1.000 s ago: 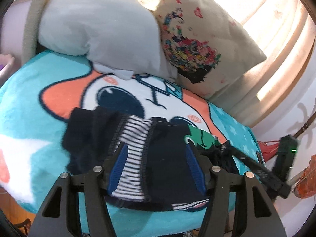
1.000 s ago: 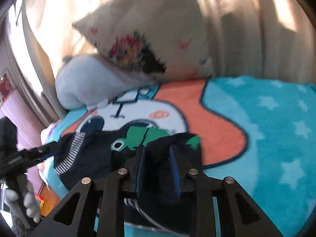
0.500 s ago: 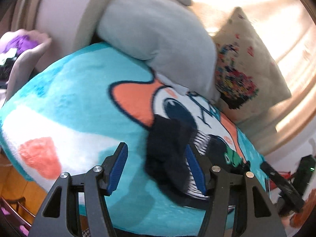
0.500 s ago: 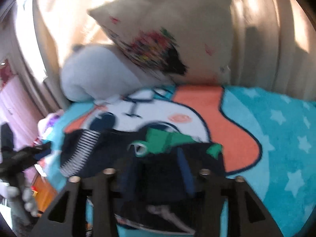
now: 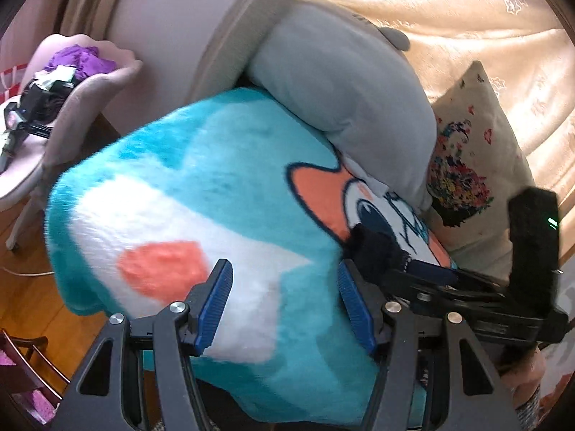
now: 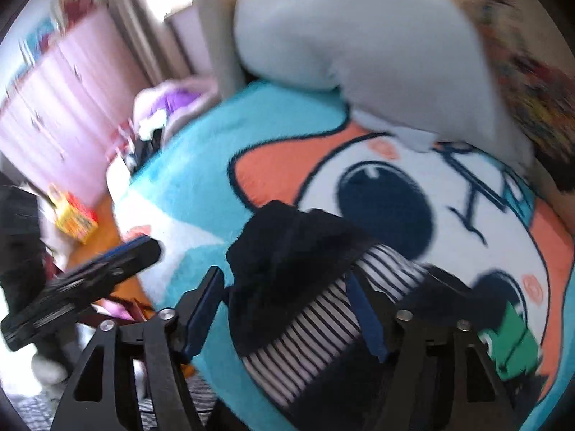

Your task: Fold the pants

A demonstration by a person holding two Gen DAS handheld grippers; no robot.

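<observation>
The dark navy pants [image 6: 287, 262] with a black-and-white striped band [image 6: 323, 319] and a green print [image 6: 514, 337] lie bunched on the teal cartoon blanket [image 6: 201, 165]. My right gripper [image 6: 284, 309] is open, its jaws spread over the pants' left part, holding nothing. My left gripper [image 5: 284, 305] is open and empty over bare blanket [image 5: 215, 186], left of the pants. In the left wrist view only a dark edge of the pants [image 5: 373, 248] shows, behind the right gripper's body [image 5: 467, 294]. The left gripper's fingers [image 6: 107, 258] show at the left of the right wrist view.
A grey pillow [image 5: 341, 82] and a floral cushion [image 5: 474, 165] lean against the curtain [image 5: 449, 10] at the back. A pink chair [image 5: 54, 100] with clothes stands left of the bed. Wooden floor [image 5: 32, 305] lies below the bed edge. A pink wardrobe [image 6: 61, 107] stands far left.
My left gripper has swung left off the pants onto bare blanket. My right gripper has opened, let go of the pants and turned left toward their striped part.
</observation>
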